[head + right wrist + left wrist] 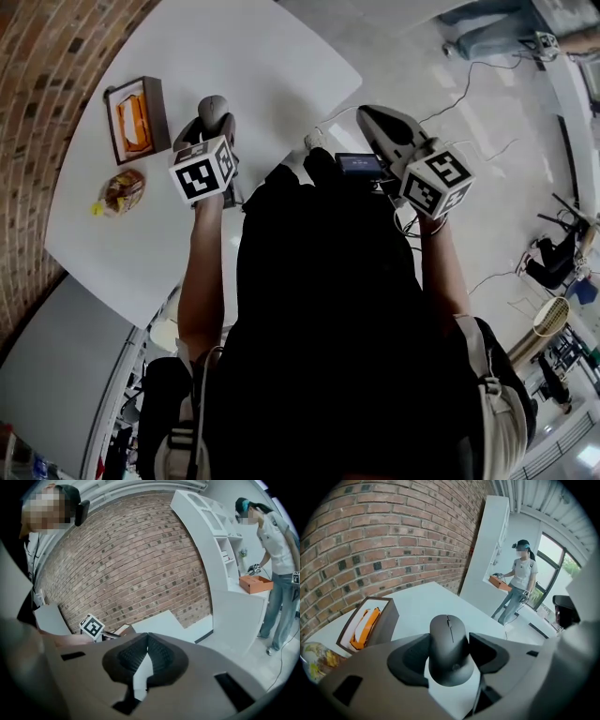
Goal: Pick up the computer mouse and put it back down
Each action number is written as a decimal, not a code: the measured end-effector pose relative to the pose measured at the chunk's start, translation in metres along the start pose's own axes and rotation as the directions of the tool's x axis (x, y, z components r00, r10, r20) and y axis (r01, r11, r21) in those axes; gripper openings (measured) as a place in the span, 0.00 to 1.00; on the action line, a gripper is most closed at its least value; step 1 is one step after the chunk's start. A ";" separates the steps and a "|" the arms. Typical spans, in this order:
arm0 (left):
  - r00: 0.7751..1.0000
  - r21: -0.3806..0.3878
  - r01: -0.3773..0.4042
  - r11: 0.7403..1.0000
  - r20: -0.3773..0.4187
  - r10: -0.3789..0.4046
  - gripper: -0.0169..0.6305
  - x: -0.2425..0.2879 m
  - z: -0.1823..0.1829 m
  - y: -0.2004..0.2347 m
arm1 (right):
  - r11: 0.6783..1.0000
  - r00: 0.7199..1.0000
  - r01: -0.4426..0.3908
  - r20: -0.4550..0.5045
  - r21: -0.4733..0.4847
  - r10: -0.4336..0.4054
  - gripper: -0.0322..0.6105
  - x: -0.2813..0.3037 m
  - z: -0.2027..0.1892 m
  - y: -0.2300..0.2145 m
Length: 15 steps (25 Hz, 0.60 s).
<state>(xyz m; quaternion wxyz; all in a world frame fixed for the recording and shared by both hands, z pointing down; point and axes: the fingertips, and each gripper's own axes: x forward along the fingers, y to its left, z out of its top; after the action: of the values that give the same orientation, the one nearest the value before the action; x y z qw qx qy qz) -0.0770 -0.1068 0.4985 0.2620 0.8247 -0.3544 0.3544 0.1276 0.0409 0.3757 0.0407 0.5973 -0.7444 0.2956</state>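
Mouse (449, 648): sits between the left gripper (450, 638) jaws, its long axis running along them, nose pointing away, low over the desk (262, 56).
Left jaws: wide, pressing both flanks of the mouse.
Right gripper (146, 641): off to the side, jaws together, empty.

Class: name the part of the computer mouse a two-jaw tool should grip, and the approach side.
Grip the mouse by its long sides, mid-body, from above and behind its rear end: those flanks run near parallel, while the domed top would likely slip.
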 end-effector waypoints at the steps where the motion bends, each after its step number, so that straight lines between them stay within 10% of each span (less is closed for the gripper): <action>1: 1.000 0.005 0.004 1.000 -0.004 -0.004 0.46 0.003 0.000 0.002 | 1.000 1.000 0.011 -0.001 0.001 -0.011 0.08 -0.002 0.000 0.000; 15: 0.996 0.079 0.059 0.995 -0.077 -0.053 0.45 0.051 -0.014 0.016 | 0.993 0.994 0.094 0.041 0.068 -0.097 0.08 -0.013 -0.005 0.017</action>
<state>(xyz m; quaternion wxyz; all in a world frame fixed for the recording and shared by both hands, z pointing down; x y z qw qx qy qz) -0.0690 -0.1275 0.5494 0.2511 0.8305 -0.3065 0.3915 0.1141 0.0564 0.3672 0.0187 0.6395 -0.7058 0.3043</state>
